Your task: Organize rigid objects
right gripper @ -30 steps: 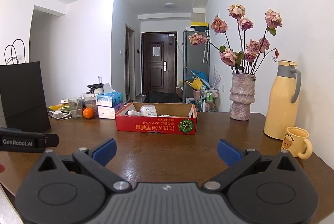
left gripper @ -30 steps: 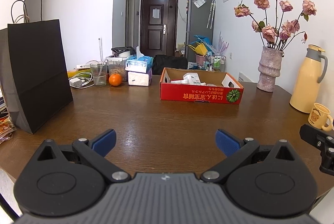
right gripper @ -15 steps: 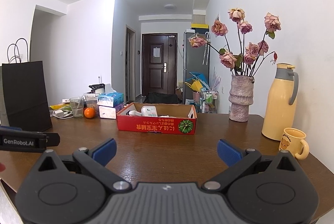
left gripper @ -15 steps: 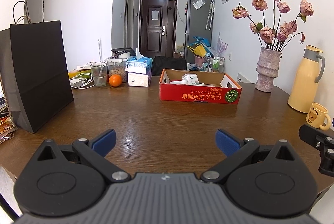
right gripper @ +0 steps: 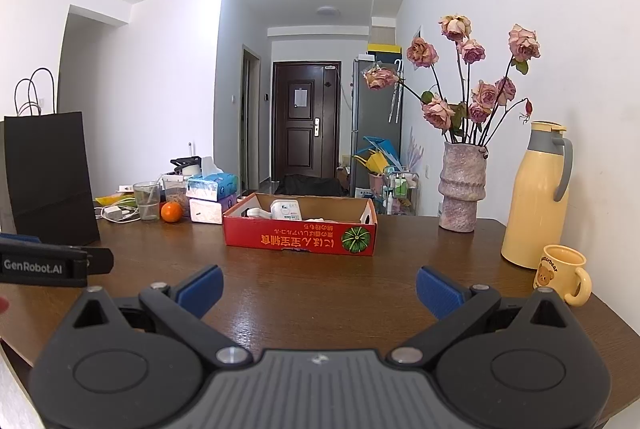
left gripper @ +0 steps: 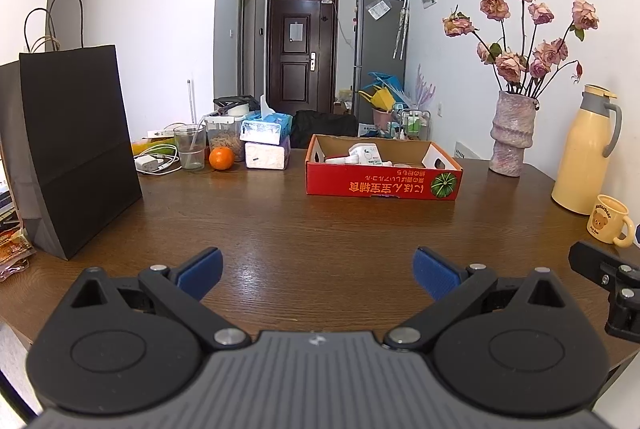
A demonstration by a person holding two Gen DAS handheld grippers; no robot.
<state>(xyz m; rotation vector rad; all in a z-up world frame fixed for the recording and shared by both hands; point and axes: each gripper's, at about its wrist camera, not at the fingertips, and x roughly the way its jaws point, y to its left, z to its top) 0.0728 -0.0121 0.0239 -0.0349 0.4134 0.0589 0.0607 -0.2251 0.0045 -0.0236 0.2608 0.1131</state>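
Observation:
A red cardboard box [left gripper: 383, 184] [right gripper: 300, 239] sits mid-table and holds a white bottle [left gripper: 362, 153] and other small white items. A yellow bear mug [left gripper: 610, 225] [right gripper: 562, 273] stands at the right beside a yellow thermos [left gripper: 586, 149] [right gripper: 538, 195]. An orange [left gripper: 221, 158] [right gripper: 172, 211] and a glass [left gripper: 189, 147] stand at the far left. My left gripper [left gripper: 316, 269] is open and empty over the near table edge. My right gripper [right gripper: 319, 287] is open and empty, level with the left gripper and to its right.
A black paper bag [left gripper: 68, 153] stands at the left. A vase of dried roses [left gripper: 512, 139] stands at the back right. Tissue boxes [left gripper: 266, 141], a food jar and chargers [left gripper: 154, 161] crowd the back left. The brown table [left gripper: 320, 229] is bare in front of the box.
Both views have lifted and pulled back slightly, so the table objects sit a little lower and smaller. Both grippers stay open and empty.

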